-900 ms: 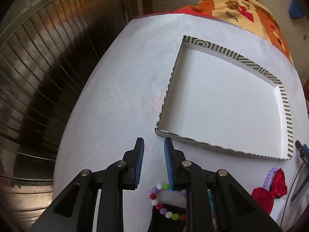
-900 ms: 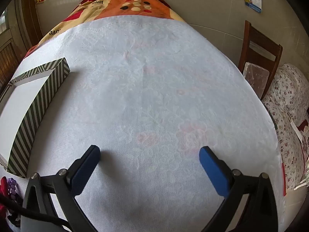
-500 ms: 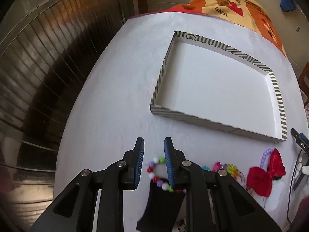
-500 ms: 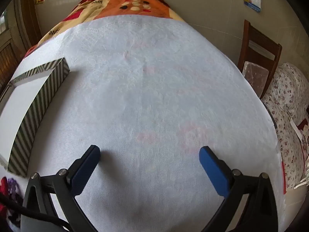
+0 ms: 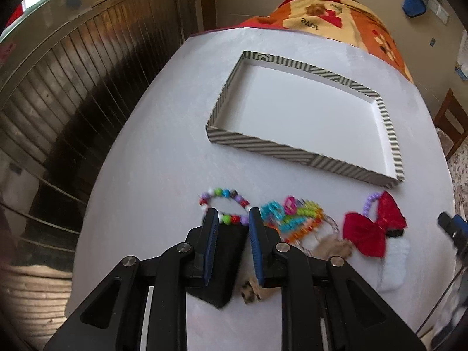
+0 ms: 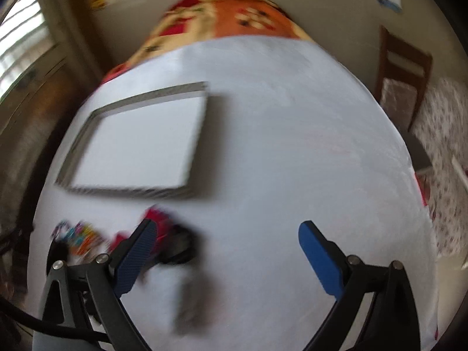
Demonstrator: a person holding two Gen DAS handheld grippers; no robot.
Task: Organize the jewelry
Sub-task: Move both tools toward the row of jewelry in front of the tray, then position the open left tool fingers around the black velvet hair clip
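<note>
The beaded bracelet (image 5: 224,206) is lying on the white tablecloth (image 5: 152,152), near the striped tray (image 5: 260,142). The left gripper (image 5: 233,219) is hovering at it, fingers narrowly parted, gripping nothing. The right gripper (image 6: 225,234) is hanging wide-spread beside the red bow (image 5: 373,228).

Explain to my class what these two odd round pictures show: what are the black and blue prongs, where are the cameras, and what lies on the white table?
A person holds two hand-held grabbers, each carrying a wide-angle camera looking along its prongs. The left tool has a narrow gap and hovers above a multicoloured bead bracelet, holding nothing. The right tool is wide open, also holding nothing; its picture is blurred. On the white tablecloth lie an empty striped tray, a heap of bright jewelry and a red bow.
</note>
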